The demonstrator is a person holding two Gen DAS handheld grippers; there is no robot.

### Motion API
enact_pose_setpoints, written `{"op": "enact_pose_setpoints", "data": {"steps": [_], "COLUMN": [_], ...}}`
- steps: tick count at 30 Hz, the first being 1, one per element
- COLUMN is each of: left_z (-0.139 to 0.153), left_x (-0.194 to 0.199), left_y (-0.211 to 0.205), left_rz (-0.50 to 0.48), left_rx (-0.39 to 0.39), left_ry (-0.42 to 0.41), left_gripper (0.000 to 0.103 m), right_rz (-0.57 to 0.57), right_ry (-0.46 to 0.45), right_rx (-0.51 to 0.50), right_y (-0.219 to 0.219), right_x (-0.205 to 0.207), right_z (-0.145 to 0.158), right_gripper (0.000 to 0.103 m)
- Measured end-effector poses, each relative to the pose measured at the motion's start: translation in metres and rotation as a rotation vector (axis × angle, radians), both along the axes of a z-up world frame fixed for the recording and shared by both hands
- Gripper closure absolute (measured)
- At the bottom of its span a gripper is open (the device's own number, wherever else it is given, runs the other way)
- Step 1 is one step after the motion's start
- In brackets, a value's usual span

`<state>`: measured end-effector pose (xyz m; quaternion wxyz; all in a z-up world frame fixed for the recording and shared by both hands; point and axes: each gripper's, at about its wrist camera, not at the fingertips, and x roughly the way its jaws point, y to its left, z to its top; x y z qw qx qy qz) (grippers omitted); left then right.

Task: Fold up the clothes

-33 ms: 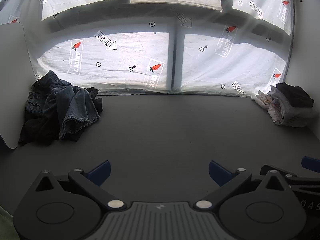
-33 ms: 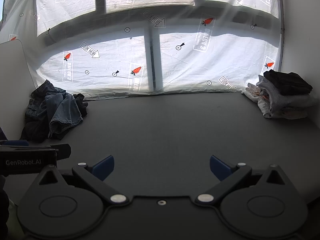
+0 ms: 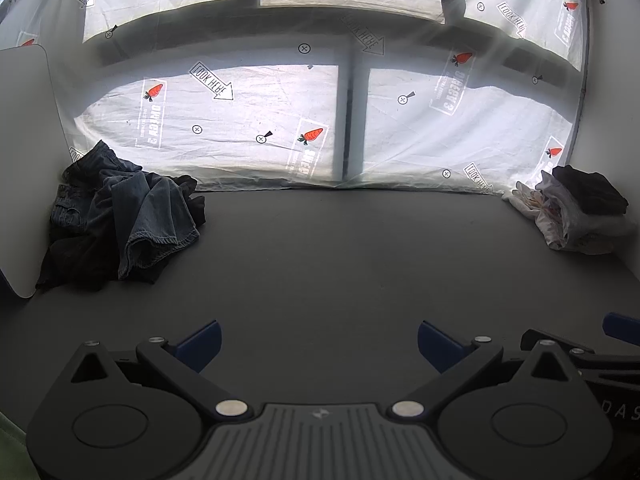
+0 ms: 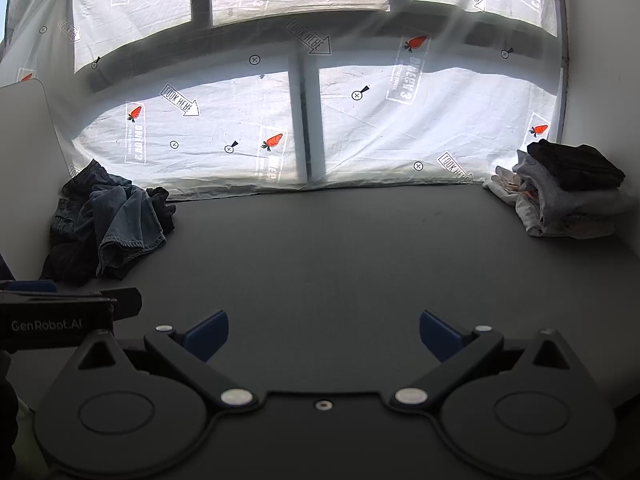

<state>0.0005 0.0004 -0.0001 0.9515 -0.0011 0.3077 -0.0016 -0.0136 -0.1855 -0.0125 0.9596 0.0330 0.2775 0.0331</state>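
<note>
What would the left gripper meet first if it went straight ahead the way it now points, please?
Probably nothing soon: the open left gripper faces bare table, then the printed sheet at the back.

The dark grey matte surface (image 3: pixel 340 264) lies bare across its middle, from 6 o'clock up to the printed white plastic sheet (image 3: pixel 256 120) that closes the 12 o'clock edge. At 10 o'clock a crumpled heap of blue denim and black garments (image 3: pixel 120 220) blocks the corner, touching a white rounded panel (image 3: pixel 24 160) that walls off 9 o'clock. At 2 o'clock a folded stack of white, grey and black clothes (image 4: pixel 568 192) sits against the white side wall (image 4: pixel 600 80).
</note>
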Motion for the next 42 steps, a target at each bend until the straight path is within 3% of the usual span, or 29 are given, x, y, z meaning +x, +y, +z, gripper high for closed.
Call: {"op": "enact_pose_setpoints", "data": {"steps": [42], "left_z": [-0.003], "left_x": [0.010], "left_y": [0.004], "left_rz": [-0.010], "left_rx": [0.001], "left_ry": [0.011], "left_gripper": [0.000], "right_rz": [0.004], "right_ry": [0.017], "right_rx": [-0.012], "right_y": [0.006], "right_x": [0.012], "right_z": [-0.001], "right_gripper": [0.000]}}
